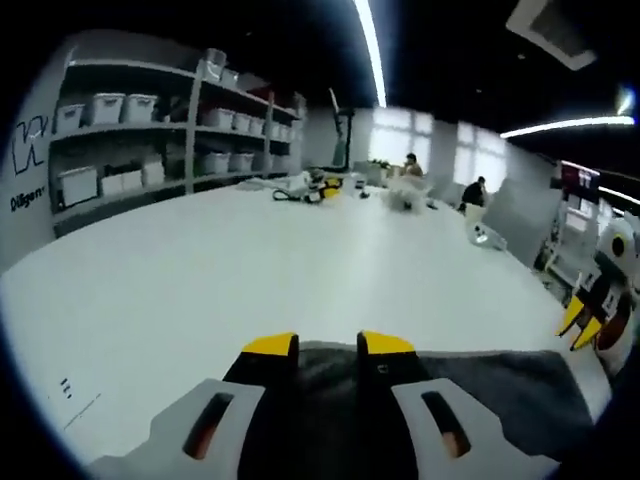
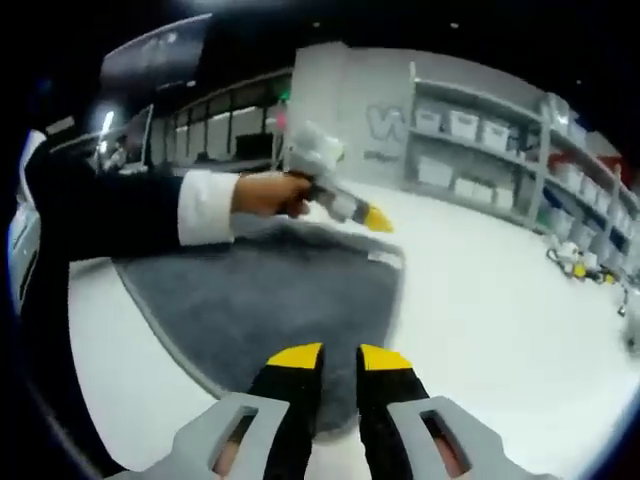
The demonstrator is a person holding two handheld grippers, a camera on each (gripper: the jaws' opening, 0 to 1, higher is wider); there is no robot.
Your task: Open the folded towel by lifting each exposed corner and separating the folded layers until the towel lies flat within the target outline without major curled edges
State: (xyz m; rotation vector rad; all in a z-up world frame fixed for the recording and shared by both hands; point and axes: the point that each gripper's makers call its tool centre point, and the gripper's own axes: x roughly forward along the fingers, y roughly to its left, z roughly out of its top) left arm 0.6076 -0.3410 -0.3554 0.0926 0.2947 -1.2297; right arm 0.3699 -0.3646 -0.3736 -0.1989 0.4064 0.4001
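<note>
A dark grey towel (image 2: 270, 290) lies spread on the white table (image 2: 480, 300), its edges mostly flat. My right gripper (image 2: 340, 357) hovers over the towel's near edge, its yellow-tipped jaws a little apart with nothing between them. A hand holds my left gripper (image 2: 378, 218) just above the towel's far edge. In the left gripper view the towel (image 1: 500, 385) stretches to the right under my left gripper (image 1: 327, 345), which is open, with grey cloth showing through the gap below. My right gripper (image 1: 582, 322) comes in at the right edge, above the towel's far end.
The person's dark sleeve with a white cuff (image 2: 205, 208) reaches across above the towel. Shelves with white bins (image 1: 130, 110) line the wall. Tools and clutter (image 1: 315, 187) sit at the table's far end, where people (image 1: 474, 190) are seated. Broad bare tabletop (image 1: 250, 260) lies beyond the towel.
</note>
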